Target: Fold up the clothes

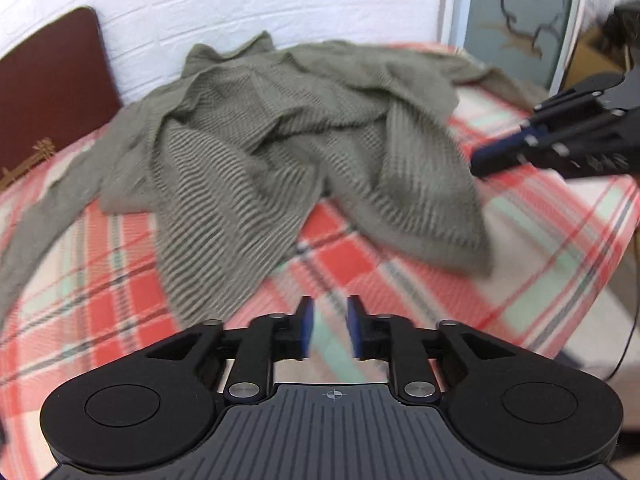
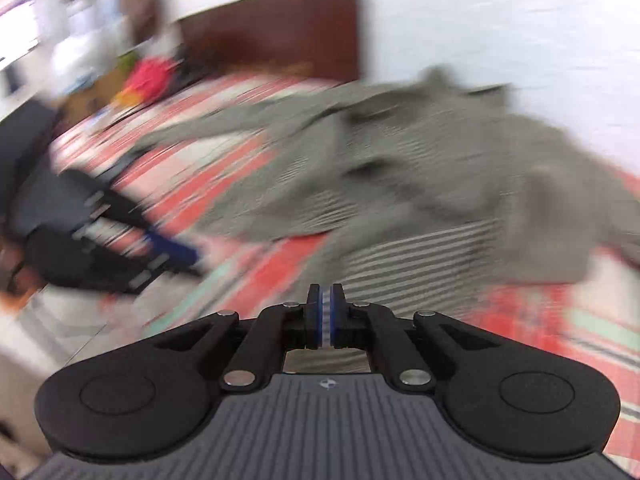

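A grey-green ribbed sweater [image 1: 256,128] lies crumpled on the bed [image 1: 540,220], spread over its red, white and mint checked blanket, its upper edge close to the white brick wall [image 1: 248,4] and one sleeve trailing away toward the dark brown headboard [image 1: 48,80]. The left claw [image 1: 331,326] hangs over bare blanket just short of the sweater's near hem, its blue pads parted with nothing between them. The right claw [image 2: 327,316] is pressed shut and looks empty; its tip sits at the sweater's far side from the headboard, though blur hides whether it touches the cloth.
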